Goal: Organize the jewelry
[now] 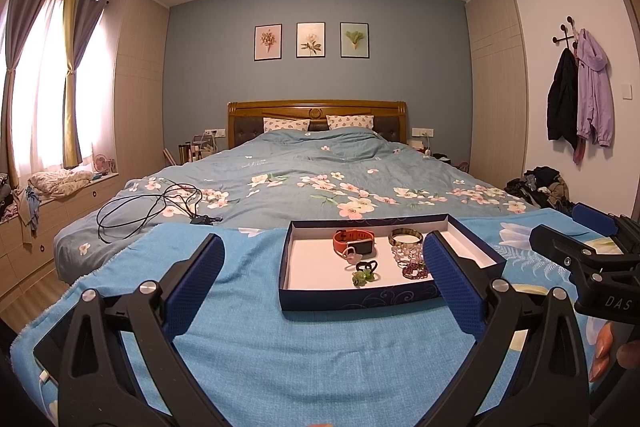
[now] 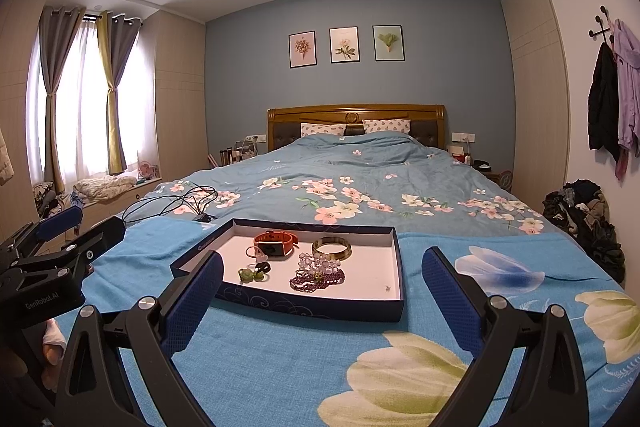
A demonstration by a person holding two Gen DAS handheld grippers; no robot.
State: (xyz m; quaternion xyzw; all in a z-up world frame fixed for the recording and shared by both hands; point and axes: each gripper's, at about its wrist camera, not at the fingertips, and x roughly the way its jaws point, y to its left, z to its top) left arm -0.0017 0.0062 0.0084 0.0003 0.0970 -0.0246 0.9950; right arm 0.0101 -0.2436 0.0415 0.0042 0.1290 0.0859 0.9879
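All the jewelry is seen gathered in the box (image 2: 394, 267) on the bed; nothing is left outside. Both the left hand-held gripper (image 1: 322, 277) and right hand-held gripper (image 2: 322, 277) are spread, empty, box at 12 o'clock.

Tray (image 2: 394, 259) rim low, open from above; cable (image 2: 168, 205) well off to left.

Bed (image 1: 312, 163) with floral duvet, black cable (image 1: 152, 207) coiled on its left side. Three framed prints (image 2: 346, 45) above headboard. Jackets (image 1: 580, 95) on wall hooks, clothes pile (image 2: 588, 215) below.
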